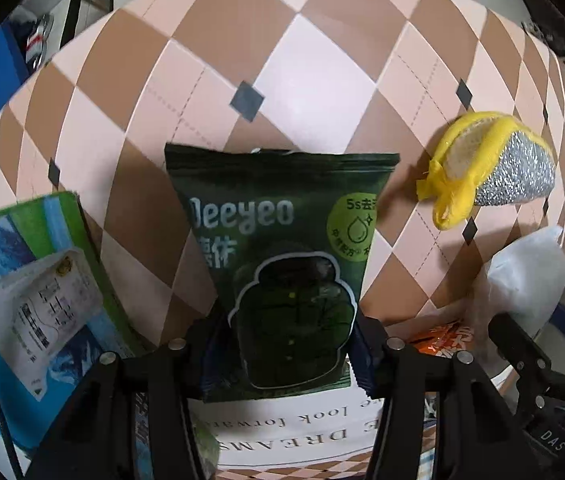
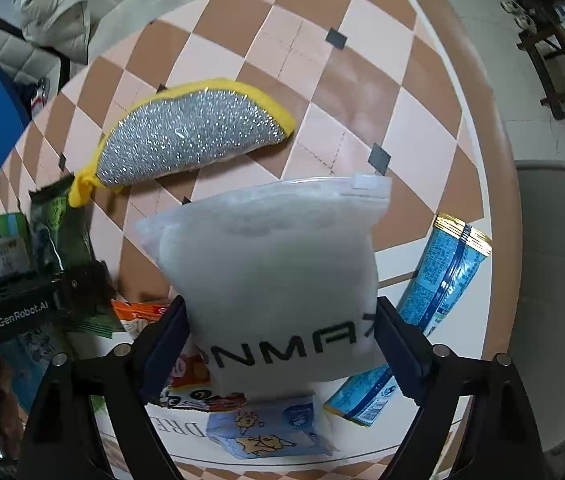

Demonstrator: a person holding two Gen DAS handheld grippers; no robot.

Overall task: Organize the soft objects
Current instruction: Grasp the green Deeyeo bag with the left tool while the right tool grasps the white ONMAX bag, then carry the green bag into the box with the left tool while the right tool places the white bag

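The left gripper [image 1: 288,354] is clenched on the lower part of a dark green pouch [image 1: 282,240], which it holds upright above the checkered table [image 1: 314,76], and the right gripper [image 2: 278,340] is clenched on a frosted white zip bag [image 2: 274,256] with black letters, also upright. A yellow-edged silver scrubbing sponge [image 2: 194,140] lies on the table beyond both bags. A light blue packet [image 2: 438,292] lies to the right of the white bag, near the table edge.
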